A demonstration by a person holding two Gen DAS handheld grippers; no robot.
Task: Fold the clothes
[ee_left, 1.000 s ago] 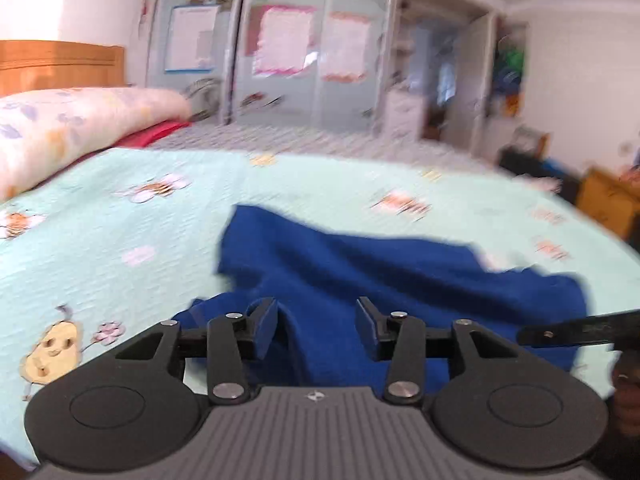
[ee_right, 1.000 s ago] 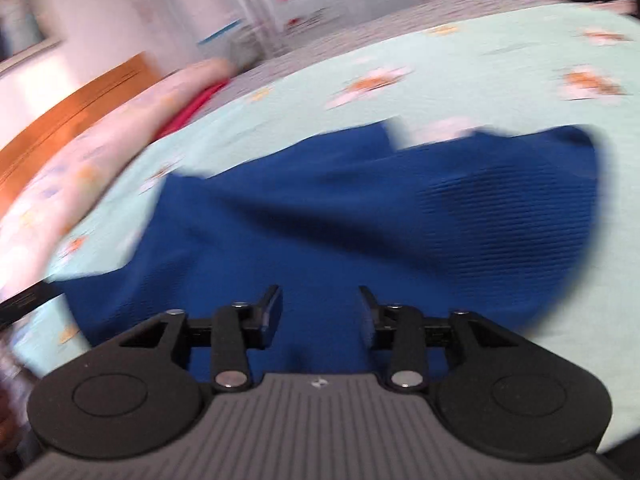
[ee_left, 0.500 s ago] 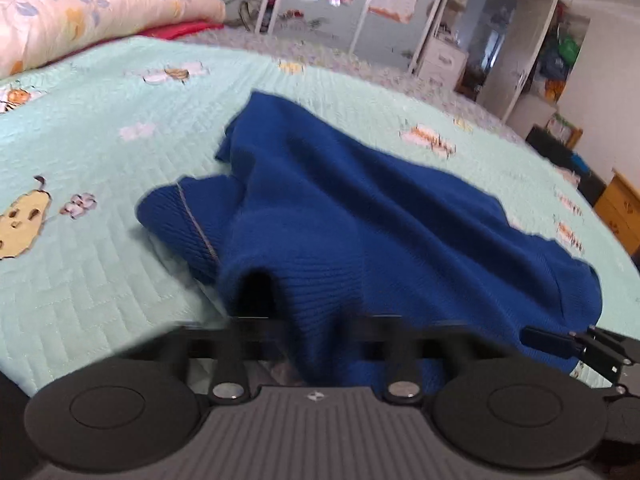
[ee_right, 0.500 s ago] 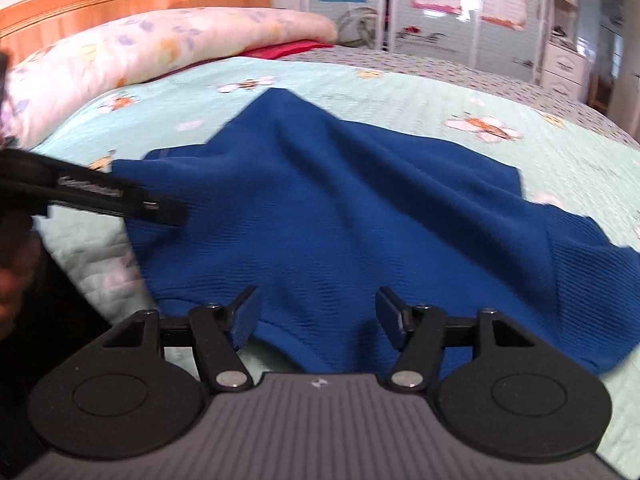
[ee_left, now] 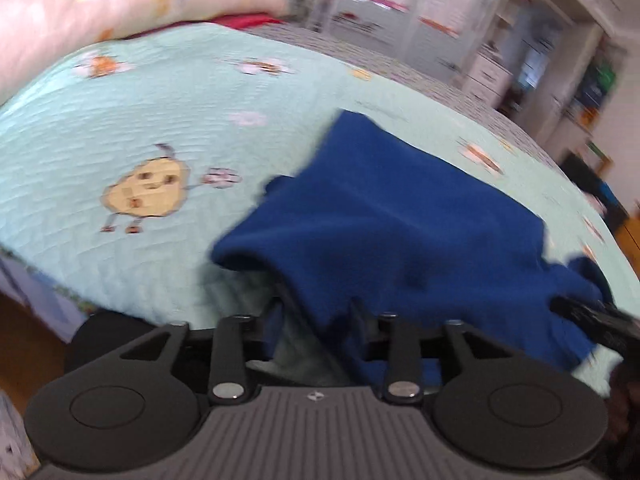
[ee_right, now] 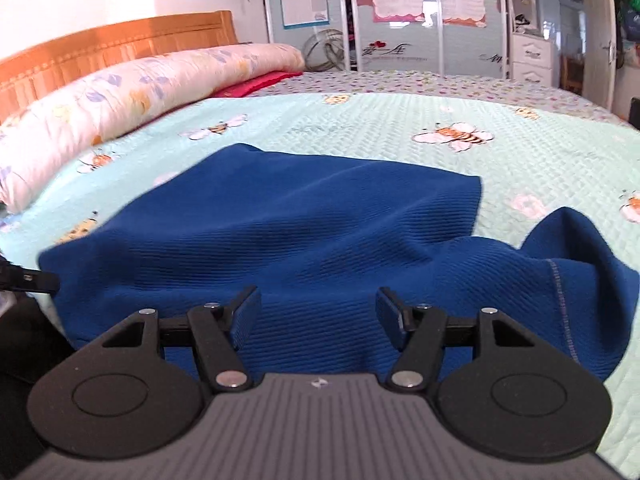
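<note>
Fabric now drapes over my left claw (ee_left: 316, 316): the dark blue ribbed knit garment (ee_right: 320, 232) that lay flat on the mint-green quilted bedspread (ee_right: 400, 120) half a second ago is lifted at its near edge, so I cannot tell that claw's state. My right claw (ee_right: 318, 312) has stayed spread above the garment. A floral rolled duvet (ee_right: 120, 92) lies along the wooden headboard (ee_right: 100, 46).

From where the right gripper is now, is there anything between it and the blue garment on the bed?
Nothing visible stands between them. The right gripper is open just above the near part of the blue garment, which lies crumpled on the bedspread. The pillow lies far back, out of the way.
</note>
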